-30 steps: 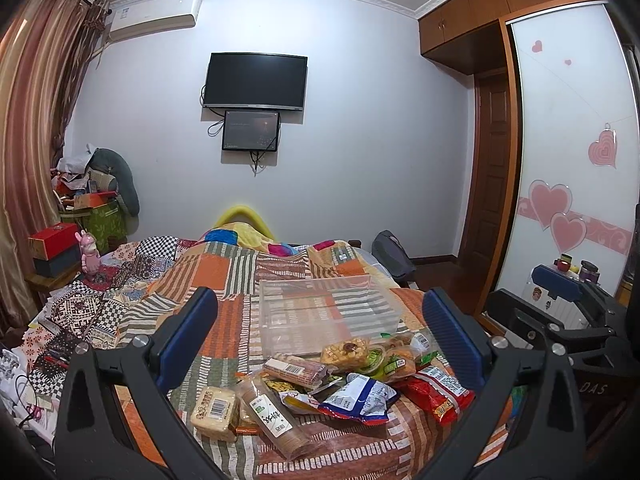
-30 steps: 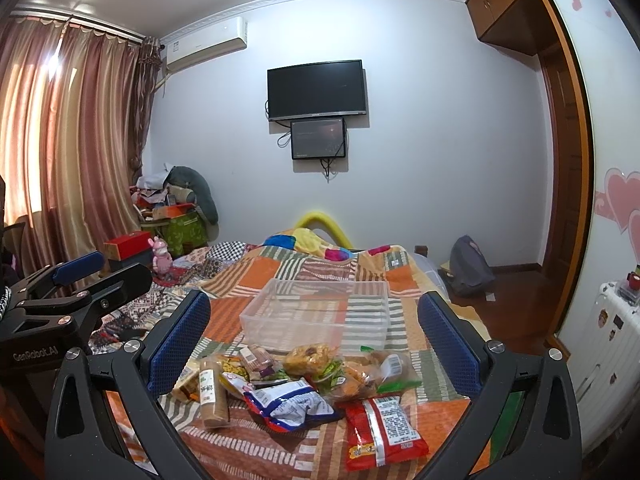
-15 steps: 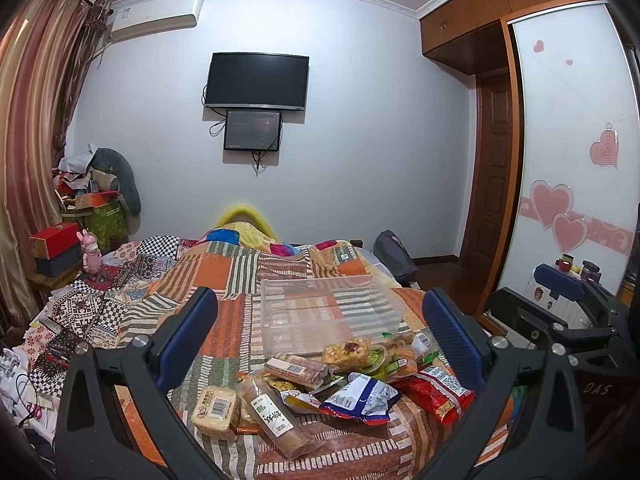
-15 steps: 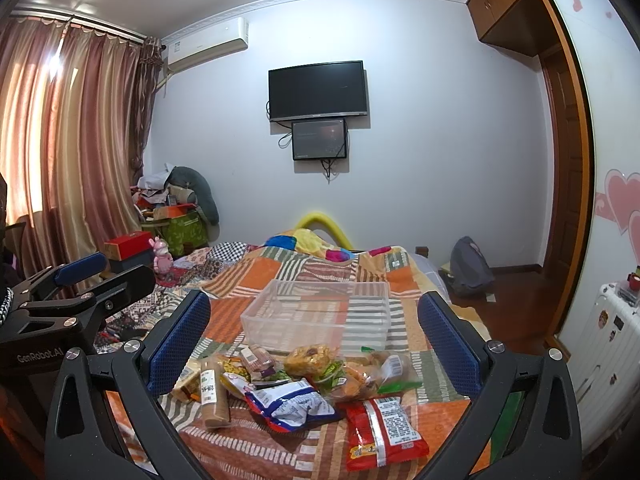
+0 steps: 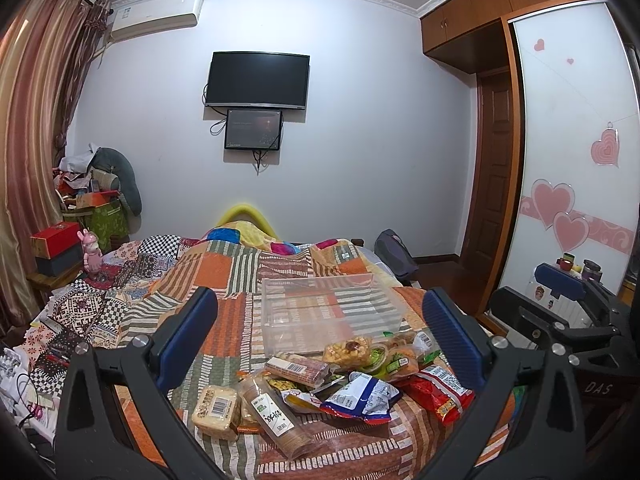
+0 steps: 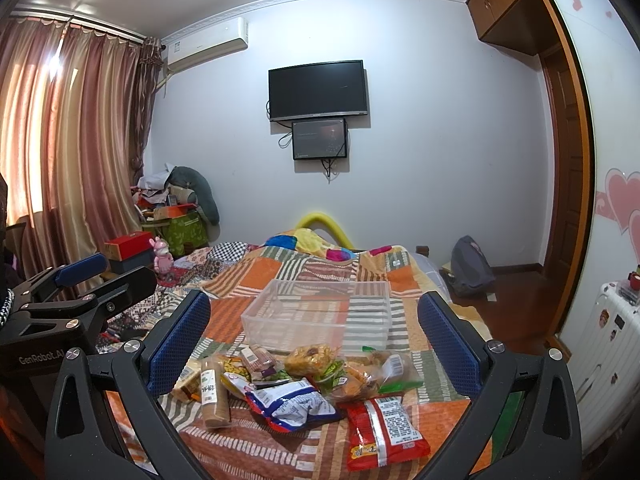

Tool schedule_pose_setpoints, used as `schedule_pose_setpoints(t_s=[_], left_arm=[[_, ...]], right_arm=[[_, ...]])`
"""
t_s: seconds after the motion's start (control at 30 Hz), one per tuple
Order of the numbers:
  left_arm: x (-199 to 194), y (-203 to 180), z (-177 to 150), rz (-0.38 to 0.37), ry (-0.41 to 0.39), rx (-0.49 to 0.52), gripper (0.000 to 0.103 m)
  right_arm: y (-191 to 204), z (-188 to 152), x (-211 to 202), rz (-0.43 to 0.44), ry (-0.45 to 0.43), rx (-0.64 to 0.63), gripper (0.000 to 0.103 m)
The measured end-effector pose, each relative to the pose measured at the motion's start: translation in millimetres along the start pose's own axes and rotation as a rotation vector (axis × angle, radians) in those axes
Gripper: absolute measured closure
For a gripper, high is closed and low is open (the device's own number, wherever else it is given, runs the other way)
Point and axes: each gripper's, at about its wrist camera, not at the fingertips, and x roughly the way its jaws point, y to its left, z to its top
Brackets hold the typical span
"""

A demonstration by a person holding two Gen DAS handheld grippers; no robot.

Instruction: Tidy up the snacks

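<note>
Start of sorting: snack pile (image 6: pixel 304 384) lies on quilt (image 5: pixel 224 280), just before empty clear bin (image 6: pixel 320 316). Left gripper (image 5: pixel 320 332) and right gripper (image 6: pixel 314 330) both spread wide, holding nothing. Next: descend on 1 packet.

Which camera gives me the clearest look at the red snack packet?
Right wrist: the red snack packet lies whole and unobstructed in front. Left wrist shows red snack packet partly hidden behind the gripper's finger.

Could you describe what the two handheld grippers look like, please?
Both are matte black frames with silver screws. The left gripper and right gripper carry blue, mesh-textured pads on their jaws. White lettering reading "GenRobot.AI" marks the left gripper's body in the right wrist view. No cables or sleeves show.
</note>
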Motion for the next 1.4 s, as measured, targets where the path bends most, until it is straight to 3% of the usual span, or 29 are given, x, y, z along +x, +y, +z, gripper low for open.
schedule_pose_setpoints(t_s=[0.47,0.6,0.83,1.03,1.23,1.4], left_arm=[[3,1,-7,0.002,0.003,0.003,0.000],[9,4,-8,0.020,0.021,-0.003,0.014],[34,26,-22,0.038,0.132,-0.019,0.032],[68,69,-49,0.079,0.309,-0.026,0.057],[101,109,-92,0.106,0.494,-0.025,0.060],[130,131,-127,0.110,0.600,-0.079,0.060]], right_arm=[[-7,-5,6,0.014,0.031,0.035,0.000],[-13,-12,12,0.012,0.069,0.043,0.004],[-36,-31,33,0.000,0.197,0.074,0.020],[-68,-64,53,-0.054,0.366,0.089,0.022],[-87,-89,64,-0.094,0.509,0.105,0.021],[-93,-102,75,-0.068,0.590,0.153,0.016]])
